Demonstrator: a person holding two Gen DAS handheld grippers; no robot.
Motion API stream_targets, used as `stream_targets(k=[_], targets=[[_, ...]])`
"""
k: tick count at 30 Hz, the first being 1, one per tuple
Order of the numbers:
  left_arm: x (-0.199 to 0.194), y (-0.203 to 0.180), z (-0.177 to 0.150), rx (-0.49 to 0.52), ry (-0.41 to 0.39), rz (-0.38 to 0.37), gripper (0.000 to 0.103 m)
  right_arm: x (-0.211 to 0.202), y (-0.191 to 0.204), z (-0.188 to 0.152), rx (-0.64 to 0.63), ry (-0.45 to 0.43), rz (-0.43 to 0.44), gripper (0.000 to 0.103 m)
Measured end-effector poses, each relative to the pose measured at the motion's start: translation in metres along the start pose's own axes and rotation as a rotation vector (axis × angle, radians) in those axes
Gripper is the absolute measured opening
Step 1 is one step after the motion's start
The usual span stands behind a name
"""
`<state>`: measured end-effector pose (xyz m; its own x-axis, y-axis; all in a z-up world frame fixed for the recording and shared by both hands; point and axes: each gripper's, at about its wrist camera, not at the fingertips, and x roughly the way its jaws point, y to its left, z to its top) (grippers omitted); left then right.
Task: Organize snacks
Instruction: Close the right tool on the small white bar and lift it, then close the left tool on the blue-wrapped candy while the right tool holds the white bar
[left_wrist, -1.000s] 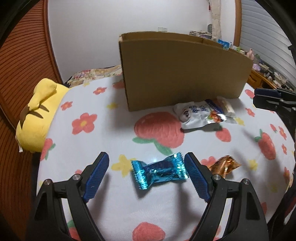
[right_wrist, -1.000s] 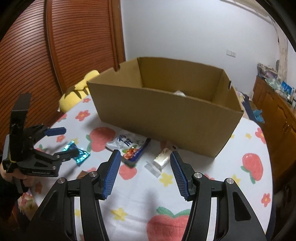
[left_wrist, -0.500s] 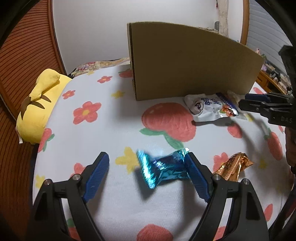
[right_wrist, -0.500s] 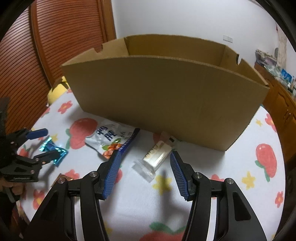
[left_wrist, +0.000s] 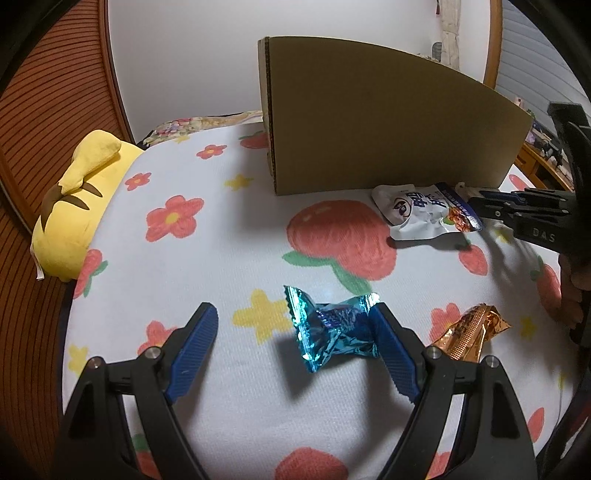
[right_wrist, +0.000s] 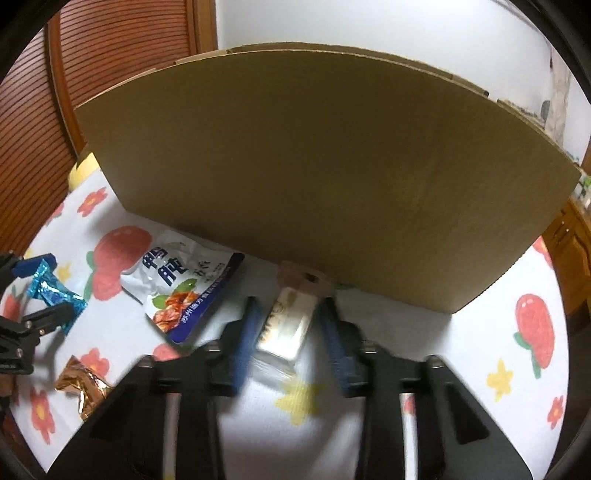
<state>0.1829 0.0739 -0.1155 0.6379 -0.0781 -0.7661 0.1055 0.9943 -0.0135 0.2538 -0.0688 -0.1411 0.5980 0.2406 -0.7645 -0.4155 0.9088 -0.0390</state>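
Observation:
My left gripper (left_wrist: 295, 332) is open around a blue foil candy (left_wrist: 332, 332) that lies on the floral cloth, touching the right finger. An orange foil candy (left_wrist: 469, 332) lies just right of it. My right gripper (right_wrist: 290, 325) is open and straddles a clear-wrapped pale snack bar (right_wrist: 286, 328) in front of the cardboard box (right_wrist: 325, 166). A white and blue snack pouch (right_wrist: 184, 280) lies left of the bar; it also shows in the left wrist view (left_wrist: 421, 212). The box (left_wrist: 369, 125) stands behind. The box's inside is hidden.
A yellow plush toy (left_wrist: 77, 206) lies at the table's left edge. Wooden slatted doors (right_wrist: 110, 55) stand behind. A wooden cabinet (right_wrist: 569, 243) is at the right. In the right wrist view the blue candy (right_wrist: 51, 291) and orange candy (right_wrist: 83, 387) lie at the left.
My right gripper has moved forward and down until its fingers straddle the snack bar. My left gripper has edged forward, so the blue candy sits deeper between its fingers.

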Motion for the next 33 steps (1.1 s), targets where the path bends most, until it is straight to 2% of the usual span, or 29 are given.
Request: stream_targets(k=[12,18,20,26,28,33], targets=[[0.000,-0.003,-0.001,0.012,-0.004,0.012,0.084,-0.052,-0.012,-0.038,0.043,-0.075,0.054,0.020],[-0.002,-0.007,-0.002,0.023,-0.015,-0.011,0.068,-0.063,-0.006,-0.060,0.035,-0.073,0.063,0.020],[-0.002,-0.006,-0.001,0.014,-0.013,-0.026,0.065,-0.065,-0.006,-0.065,0.039,-0.075,0.066,0.020],[-0.005,-0.008,-0.001,0.011,-0.027,-0.040,0.038,-0.068,-0.003,-0.077,0.037,-0.075,0.075,0.020],[-0.006,-0.009,-0.002,0.005,-0.029,-0.048,0.034,-0.068,-0.002,-0.080,0.036,-0.074,0.075,0.020],[-0.008,-0.012,-0.003,-0.006,-0.030,-0.042,0.032,-0.070,-0.001,-0.084,0.037,-0.083,0.087,0.020]])
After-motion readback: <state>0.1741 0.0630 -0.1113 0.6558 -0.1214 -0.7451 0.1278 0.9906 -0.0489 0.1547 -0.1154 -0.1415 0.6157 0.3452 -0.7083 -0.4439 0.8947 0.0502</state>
